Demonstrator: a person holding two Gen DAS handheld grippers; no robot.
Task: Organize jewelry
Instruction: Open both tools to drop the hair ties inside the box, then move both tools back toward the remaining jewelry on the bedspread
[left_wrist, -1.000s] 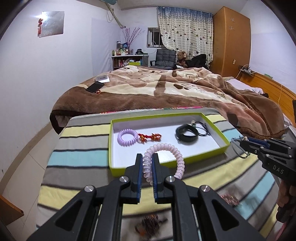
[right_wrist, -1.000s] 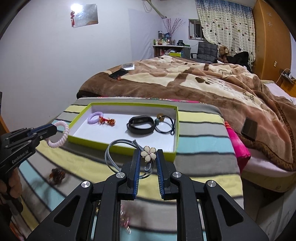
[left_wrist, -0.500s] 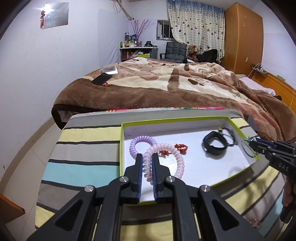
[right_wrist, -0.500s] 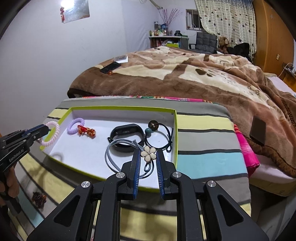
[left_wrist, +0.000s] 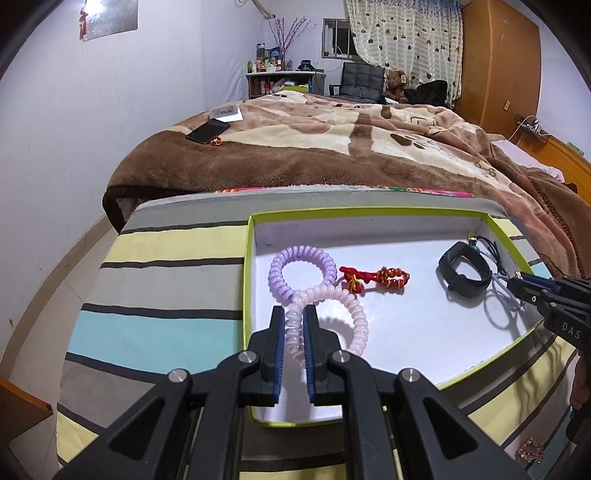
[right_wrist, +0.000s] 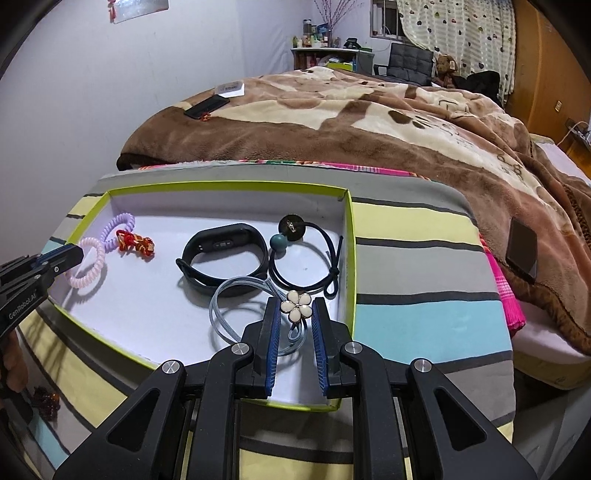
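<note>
Left gripper (left_wrist: 294, 328) was clamped on a pink coil band (left_wrist: 351, 314) over the lime-rimmed tray (right_wrist: 221, 189); right gripper (right_wrist: 294, 320) stood parted, the flower hair tie (right_wrist: 295, 305) lying loose between its pads on the tray floor. The right gripper's fingers were largely cut off at the left view's edge. Two small trinkets (right_wrist: 44, 400) on the striped cloth (left_wrist: 166, 280) were too blurred to identify. In the tray lay a purple coil (left_wrist: 301, 267), a red charm (left_wrist: 373, 279), a black wristband (right_wrist: 225, 254) and a black hair tie (right_wrist: 314, 258). Behind, a brown blanket (right_wrist: 332, 122) bore a phone (left_wrist: 207, 131).
</note>
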